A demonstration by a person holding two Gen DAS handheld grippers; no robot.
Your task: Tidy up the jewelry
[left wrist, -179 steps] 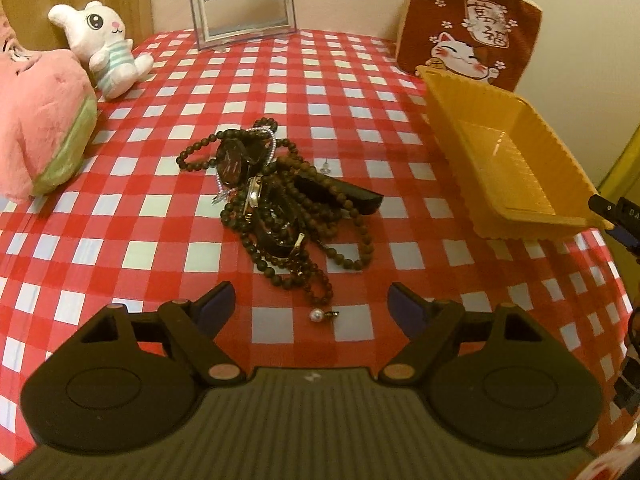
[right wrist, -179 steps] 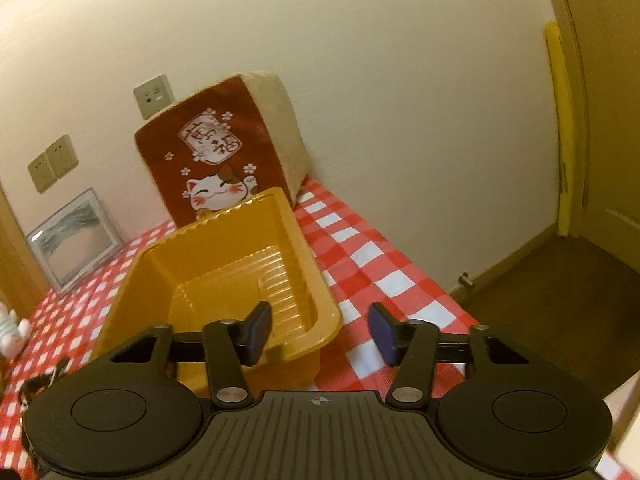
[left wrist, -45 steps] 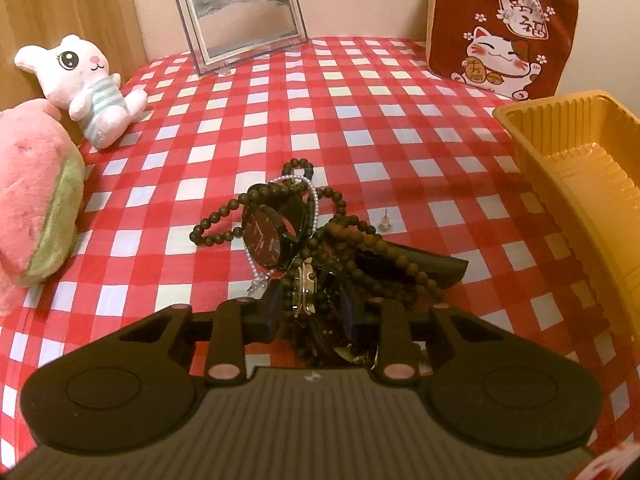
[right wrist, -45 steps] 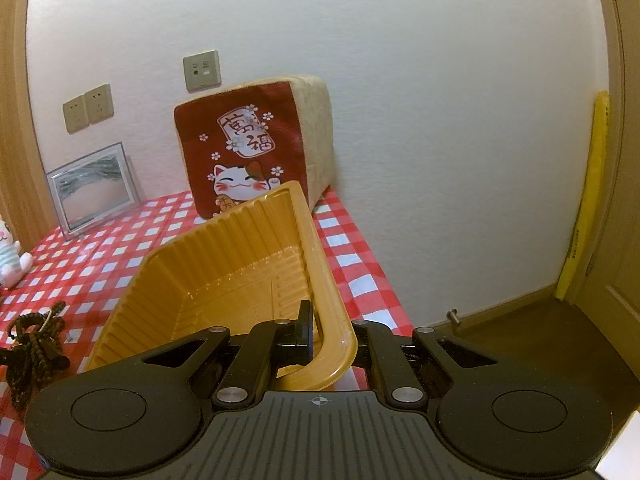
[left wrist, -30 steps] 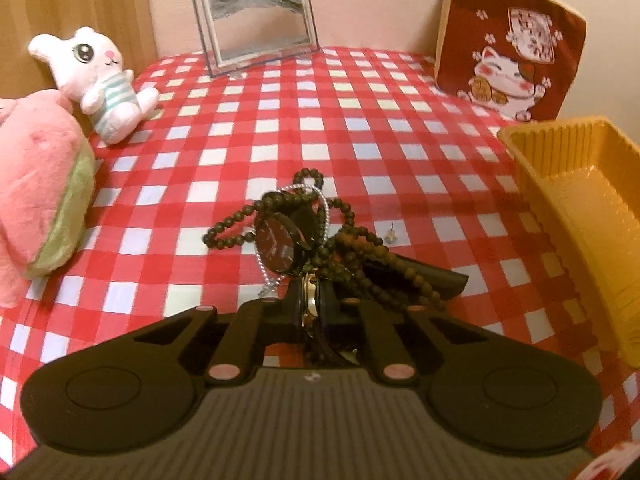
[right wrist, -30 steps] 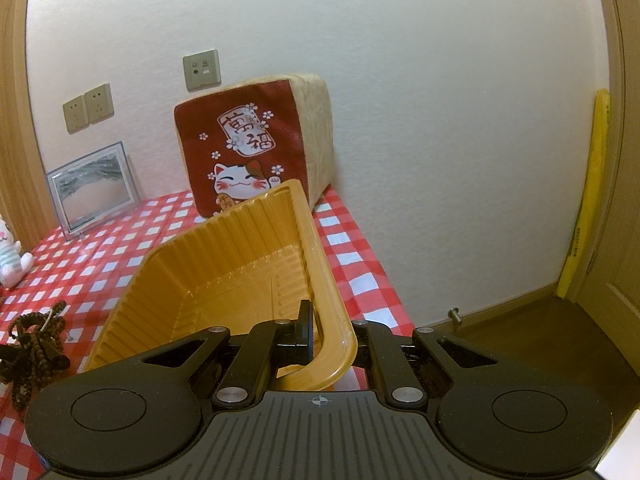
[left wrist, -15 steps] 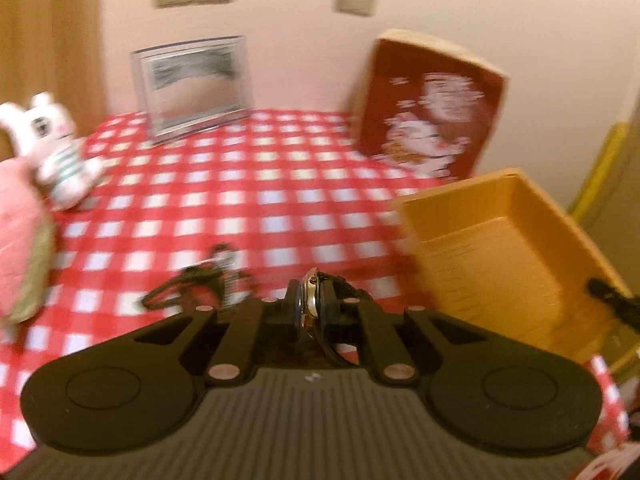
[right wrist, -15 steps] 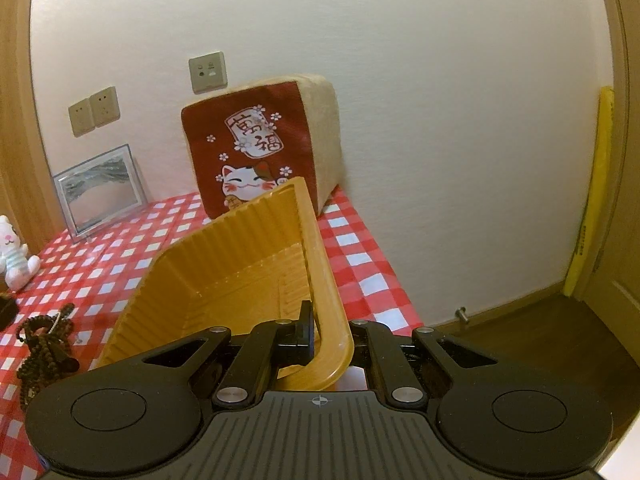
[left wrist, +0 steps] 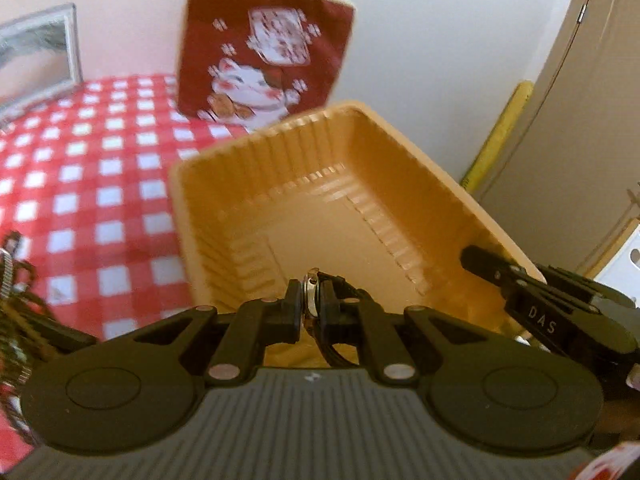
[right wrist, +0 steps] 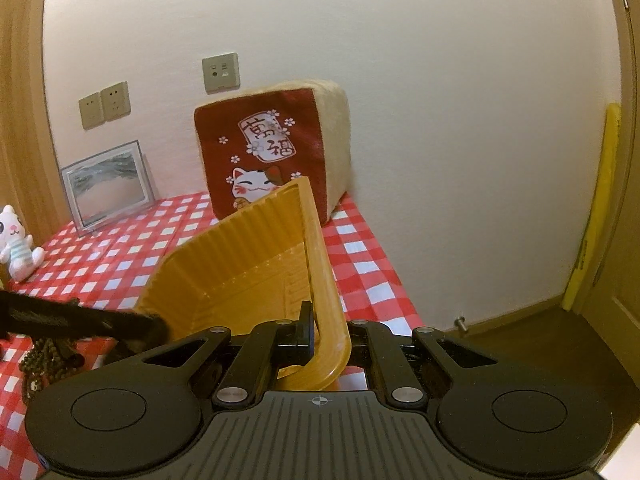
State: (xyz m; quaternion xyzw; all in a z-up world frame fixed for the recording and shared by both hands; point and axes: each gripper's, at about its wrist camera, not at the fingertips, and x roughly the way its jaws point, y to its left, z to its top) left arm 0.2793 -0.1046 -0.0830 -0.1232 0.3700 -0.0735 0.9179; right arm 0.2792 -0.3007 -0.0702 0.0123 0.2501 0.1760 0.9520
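Gripping a wristwatch (left wrist: 311, 294) by its round face, the left claw (left wrist: 310, 300) is now held over the near part of the yellow tray (left wrist: 256, 152), with the dark strap hanging down under it. A moment ago the watch was still being picked out of the jewelry pile (left wrist: 16, 300) on the table (left wrist: 80, 184); now it has been lifted away and carried to the right. The pile of dark beads is left behind at the far left edge of the view. The tray is tipped up and kept steady by the right claw (right wrist: 320, 338), which is shut tight on the tray's near right rim. So the first piece looks nearly sorted, and only the letting go seems to be left for it
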